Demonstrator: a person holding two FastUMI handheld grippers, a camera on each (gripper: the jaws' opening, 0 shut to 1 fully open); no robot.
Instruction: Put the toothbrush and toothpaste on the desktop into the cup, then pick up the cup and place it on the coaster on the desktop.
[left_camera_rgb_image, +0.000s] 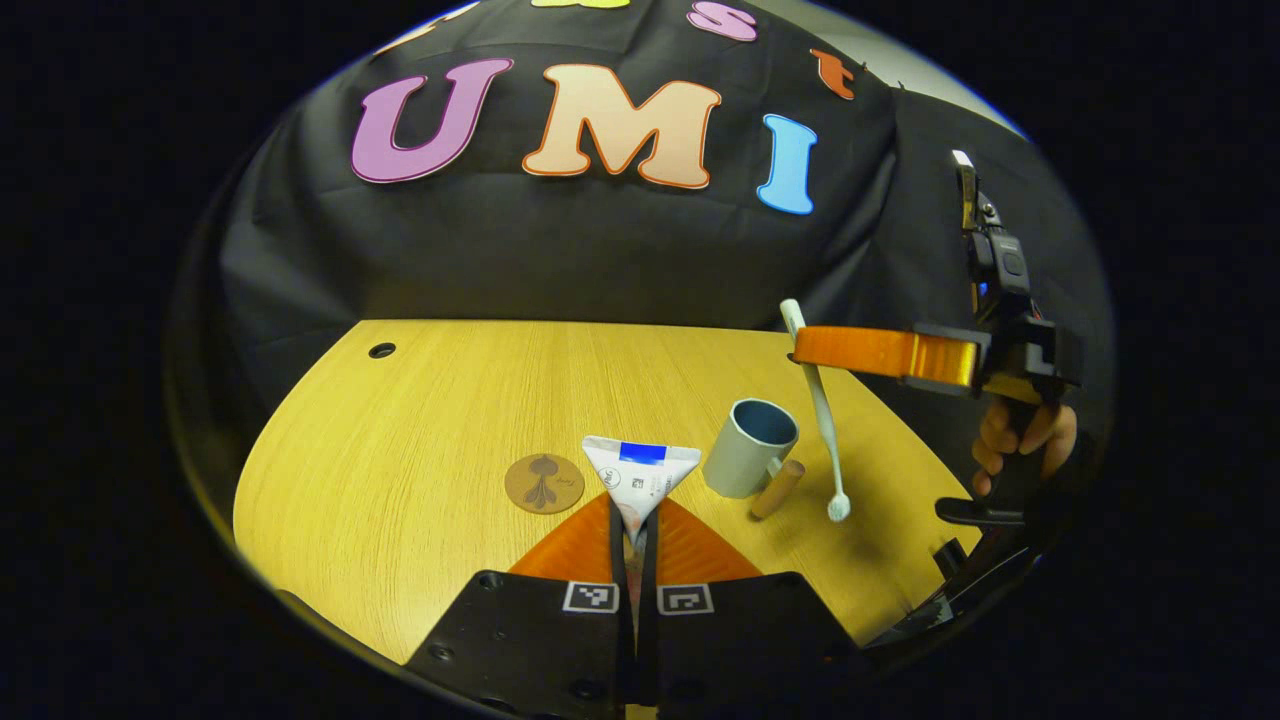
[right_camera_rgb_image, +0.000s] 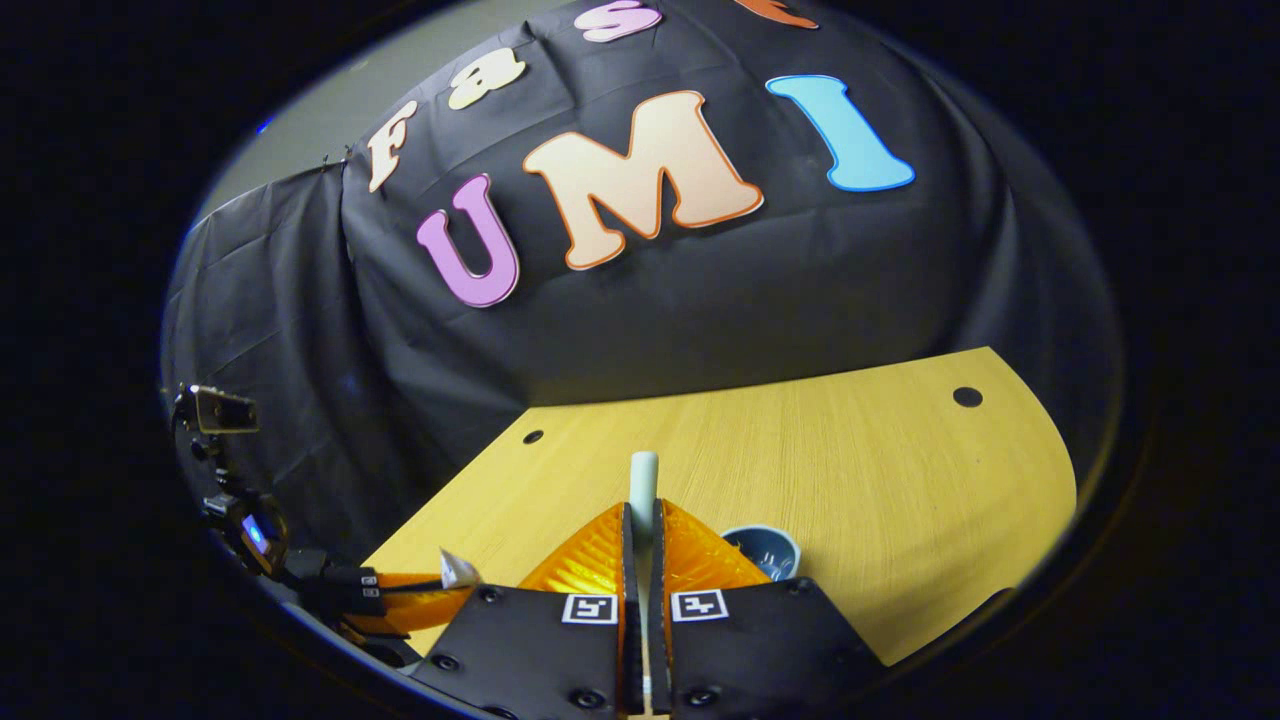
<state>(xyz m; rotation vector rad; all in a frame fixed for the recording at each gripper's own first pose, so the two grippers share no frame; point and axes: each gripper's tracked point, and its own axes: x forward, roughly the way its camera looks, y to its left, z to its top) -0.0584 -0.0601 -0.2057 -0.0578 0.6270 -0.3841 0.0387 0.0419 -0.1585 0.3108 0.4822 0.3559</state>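
1. Peeking out between the left gripper (left_camera_rgb_image: 632, 540) fingers, the toothpaste (left_camera_rgb_image: 640, 475) is clamped by its narrow end, which is hidden; its crimped end fans upward.
2. Left of it, the coaster (left_camera_rgb_image: 544, 483) lies flat on the wooden desktop (left_camera_rgb_image: 400, 450).
3. Right of the tube stands the cup (left_camera_rgb_image: 750, 447), with a small wooden cylinder (left_camera_rgb_image: 777, 489) lying against its base.
4. Farther right, the right gripper (left_camera_rgb_image: 800, 347), held by a hand (left_camera_rgb_image: 1020, 440), pinches the toothbrush (left_camera_rgb_image: 822, 420), head hanging down beside the cup.
5. Black cloth walls the booth.
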